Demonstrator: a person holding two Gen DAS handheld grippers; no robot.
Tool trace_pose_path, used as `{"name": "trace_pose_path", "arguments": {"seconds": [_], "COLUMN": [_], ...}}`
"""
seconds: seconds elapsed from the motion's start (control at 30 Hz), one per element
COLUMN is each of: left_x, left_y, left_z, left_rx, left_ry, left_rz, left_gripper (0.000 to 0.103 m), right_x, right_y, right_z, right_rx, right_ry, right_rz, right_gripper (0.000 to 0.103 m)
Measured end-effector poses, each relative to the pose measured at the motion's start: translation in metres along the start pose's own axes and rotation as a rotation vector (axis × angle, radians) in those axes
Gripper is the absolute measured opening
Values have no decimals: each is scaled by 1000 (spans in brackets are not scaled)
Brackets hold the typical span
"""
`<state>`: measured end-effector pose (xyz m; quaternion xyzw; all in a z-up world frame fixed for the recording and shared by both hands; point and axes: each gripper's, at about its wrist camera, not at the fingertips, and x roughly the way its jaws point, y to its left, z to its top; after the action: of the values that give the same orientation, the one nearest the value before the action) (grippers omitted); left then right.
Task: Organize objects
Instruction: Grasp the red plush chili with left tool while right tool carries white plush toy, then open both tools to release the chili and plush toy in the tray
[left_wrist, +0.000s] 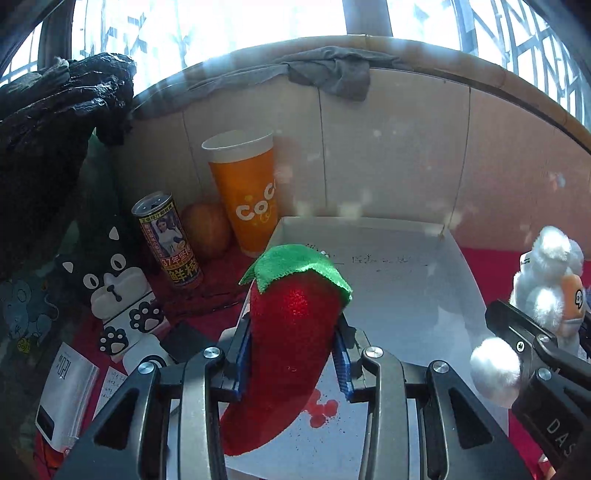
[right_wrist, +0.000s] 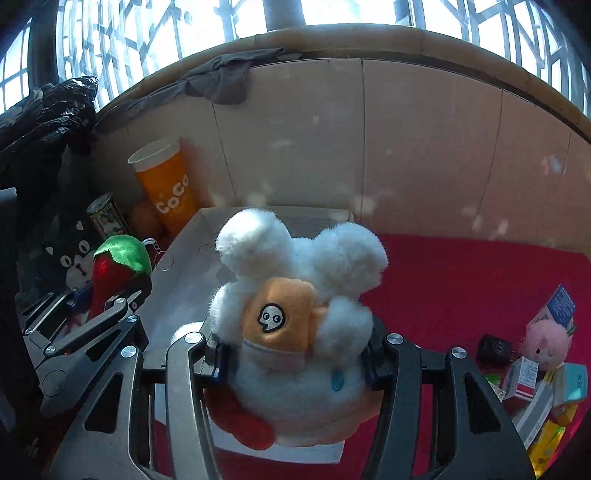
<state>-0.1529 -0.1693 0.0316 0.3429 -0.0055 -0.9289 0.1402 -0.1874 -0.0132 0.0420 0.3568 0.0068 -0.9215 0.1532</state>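
My left gripper (left_wrist: 293, 354) is shut on a red plush chili pepper (left_wrist: 291, 332) with a green felt top, held over the left part of a shallow white box (left_wrist: 406, 280). In the right wrist view the pepper (right_wrist: 110, 269) and left gripper (right_wrist: 107, 295) sit at the box's left edge (right_wrist: 184, 240). My right gripper (right_wrist: 295, 362) is shut on a white fluffy plush toy (right_wrist: 295, 295) with an orange backpack, held above the box's near side. The toy (left_wrist: 543, 288) and the right gripper (left_wrist: 524, 347) show at the right of the left wrist view.
An orange CoCo cup (left_wrist: 247, 195), a drink can (left_wrist: 168, 243), an orange fruit (left_wrist: 207, 229) and a black-and-white cat case (left_wrist: 118, 295) stand at back left on the red cloth. A white power bank (left_wrist: 66, 402) lies front left. A pink plush (right_wrist: 546, 343) and small cartons (right_wrist: 535, 387) sit far right.
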Motion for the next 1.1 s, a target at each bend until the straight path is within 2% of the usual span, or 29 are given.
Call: {"name": "trace_pose_path", "arguments": {"seconds": [0.37, 0.4, 0.47, 0.5, 0.53, 0.6, 0.63, 0.67, 0.8, 0.83, 0.9, 1.0, 1.1], "left_x": [41, 43, 45, 44, 43, 36, 32, 29, 11, 5, -8, -35, -69], "left_y": [-2, -2, 0, 1, 1, 7, 12, 18, 32, 33, 32, 36, 42], "left_z": [4, 4, 4, 4, 3, 4, 4, 5, 3, 2, -1, -8, -15], "left_rx": [22, 16, -6, -17, -26, -50, -69, -90, -136, -136, -129, -147, -179], "left_ry": [62, 63, 62, 57, 41, -7, -29, -42, -78, -89, -112, -155, -225], "left_rz": [34, 27, -5, -28, -35, -24, -23, -9, -19, -25, -42, -119, -274], "left_gripper": [46, 50, 70, 85, 86, 89, 100, 103, 103, 103, 103, 103, 103], "right_x": [60, 61, 62, 64, 65, 64, 61, 57, 38, 32, 16, -19, -74], "right_y": [-6, -6, -8, -9, -10, -12, -14, -16, -19, -21, -23, -29, -50], "right_z": [5, 5, 3, 3, 2, 0, -2, -3, -7, -9, -13, -23, -40], "right_rx": [26, 29, 39, 42, 40, 41, 44, 48, 68, 80, 101, 125, 166], "right_ry": [72, 71, 74, 77, 83, 75, 57, 36, 2, -2, -23, -63, -137], "right_rz": [-26, -24, -9, 1, 14, 19, 15, 15, 20, 34, 67, 117, 195], "right_gripper": [54, 54, 55, 56, 57, 73, 85, 87, 91, 101, 103, 103, 103]}}
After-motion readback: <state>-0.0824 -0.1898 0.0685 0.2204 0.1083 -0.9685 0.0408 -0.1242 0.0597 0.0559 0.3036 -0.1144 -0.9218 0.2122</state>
